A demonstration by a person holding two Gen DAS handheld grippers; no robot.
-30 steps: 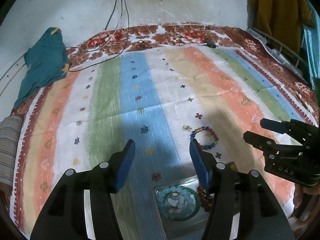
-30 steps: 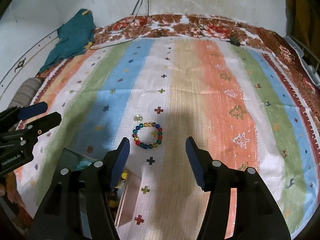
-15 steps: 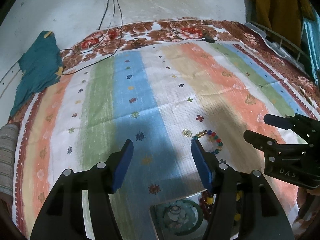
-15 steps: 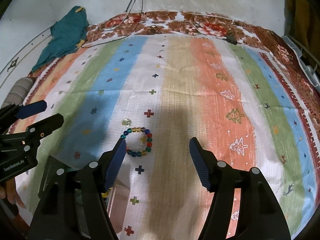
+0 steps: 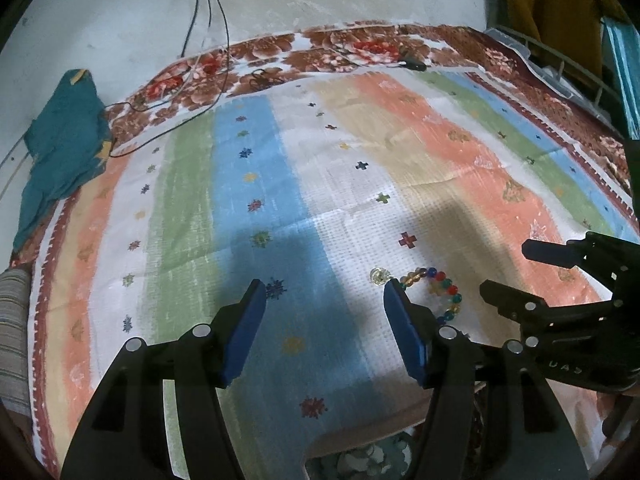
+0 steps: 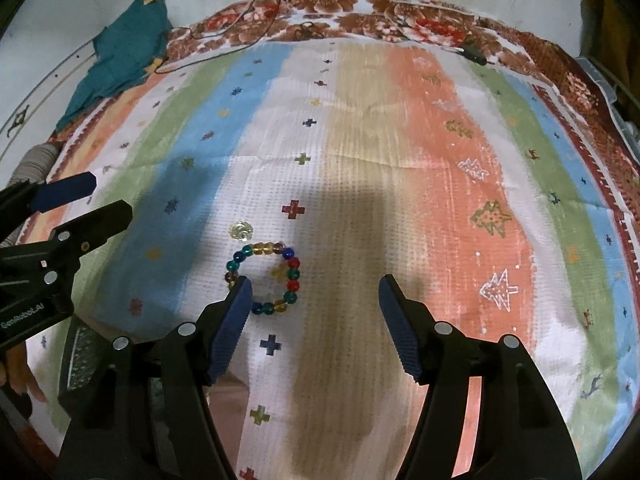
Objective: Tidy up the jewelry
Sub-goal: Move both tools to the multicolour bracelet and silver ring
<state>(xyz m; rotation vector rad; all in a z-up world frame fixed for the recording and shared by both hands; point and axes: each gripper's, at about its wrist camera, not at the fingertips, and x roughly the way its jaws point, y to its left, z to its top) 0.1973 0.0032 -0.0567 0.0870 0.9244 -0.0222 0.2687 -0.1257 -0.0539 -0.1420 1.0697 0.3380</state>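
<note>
Beaded bracelet [image 6: 266, 278] lies flat on the striped bedspread [image 6: 400, 160], just ahead-left of the right hand-held gripper [image 6: 314, 300], the nearer one; both it and the left hand-held gripper [image 5: 324, 304] gape, released.

- The left tool [image 5: 324, 336], black with blue-padded fingers [image 5: 242, 336], has its jaws spread wide with nothing between them, pointing away toward the far side.
- The right tool [image 6: 314, 328], the same black build with blue ribbed pads [image 6: 400, 336], is likewise spread wide and carries nothing.
- The two tools sit side by side, near each other but apart.
- Bare fingers [image 6: 18, 372] show at the near left edge of the right wrist view, under the left tool.
</note>
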